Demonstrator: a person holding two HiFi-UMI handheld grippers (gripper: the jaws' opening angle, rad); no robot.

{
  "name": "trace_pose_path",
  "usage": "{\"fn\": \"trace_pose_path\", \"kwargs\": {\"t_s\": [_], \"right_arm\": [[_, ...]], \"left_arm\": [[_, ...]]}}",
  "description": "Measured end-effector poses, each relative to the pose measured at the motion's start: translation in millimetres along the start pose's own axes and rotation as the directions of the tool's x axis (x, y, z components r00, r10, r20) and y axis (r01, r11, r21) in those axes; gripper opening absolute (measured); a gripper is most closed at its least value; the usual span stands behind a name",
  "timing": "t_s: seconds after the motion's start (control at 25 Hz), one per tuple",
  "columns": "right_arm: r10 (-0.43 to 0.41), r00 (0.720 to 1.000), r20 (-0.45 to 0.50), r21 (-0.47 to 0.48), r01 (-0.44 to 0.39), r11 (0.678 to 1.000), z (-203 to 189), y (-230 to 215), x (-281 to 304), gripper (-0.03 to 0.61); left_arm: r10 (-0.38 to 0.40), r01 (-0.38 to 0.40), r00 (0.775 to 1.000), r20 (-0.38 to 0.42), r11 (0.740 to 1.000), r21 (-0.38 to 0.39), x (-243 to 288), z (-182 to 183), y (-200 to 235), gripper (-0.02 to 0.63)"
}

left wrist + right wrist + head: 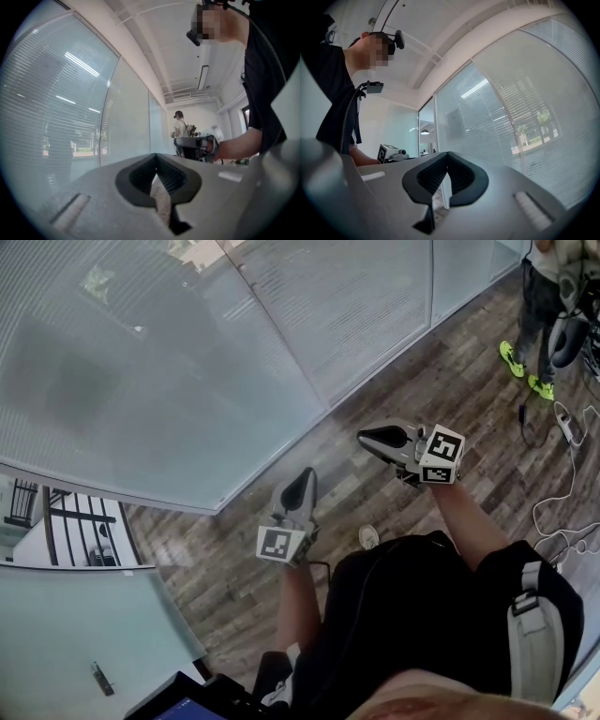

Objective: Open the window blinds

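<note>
The window blinds [141,381] are closed white slats behind glass panels, filling the upper left of the head view. They also show at the left of the left gripper view as blinds [56,117] and at the right of the right gripper view as blinds [525,108]. My left gripper [305,476] is held over the wooden floor, shut and empty, a short way from the glass. My right gripper [367,439] is beside it, also shut with nothing in it, pointing toward the panel's base. Seen from its own camera, the left gripper [156,157] has its jaws together, and so does the right gripper [447,154].
Another person [536,306] stands at the far right by the glass wall. White cables [562,474] lie on the wooden floor [234,559] to the right. A glass door with a handle [101,679] is at lower left.
</note>
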State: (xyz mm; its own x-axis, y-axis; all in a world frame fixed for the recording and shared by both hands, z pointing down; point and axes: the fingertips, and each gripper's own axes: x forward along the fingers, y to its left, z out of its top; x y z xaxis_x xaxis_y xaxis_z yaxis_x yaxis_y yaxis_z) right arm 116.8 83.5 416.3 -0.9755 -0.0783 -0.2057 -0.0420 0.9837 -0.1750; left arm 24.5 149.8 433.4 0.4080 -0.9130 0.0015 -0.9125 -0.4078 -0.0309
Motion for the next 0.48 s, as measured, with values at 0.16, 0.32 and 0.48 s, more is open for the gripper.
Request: {"fn": "trace_pose_path", "kwargs": {"t_s": [0.16,0.32,0.48], "right_arm": [[-0.011,1.0,-0.012,-0.016,0.011,1.0,-1,-10,23,0.006],[-0.024,1.0,-0.021,-0.017,0.024,1.0,-2,-22,45,0.006],[-0.028,0.998,-0.063,-0.065,0.023,0.998,-12,-33,72,0.006]], "left_arm": [[-0.013,0.013,1.0,0.014,1.0,-0.008,5,-1,24,0.003],[-0.02,0.02,0.999,0.031,1.0,-0.004,8,-6,52,0.003],[-0.026,0.027,0.999,0.024,0.999,-0.024,11,-7,76,0.003]]}}
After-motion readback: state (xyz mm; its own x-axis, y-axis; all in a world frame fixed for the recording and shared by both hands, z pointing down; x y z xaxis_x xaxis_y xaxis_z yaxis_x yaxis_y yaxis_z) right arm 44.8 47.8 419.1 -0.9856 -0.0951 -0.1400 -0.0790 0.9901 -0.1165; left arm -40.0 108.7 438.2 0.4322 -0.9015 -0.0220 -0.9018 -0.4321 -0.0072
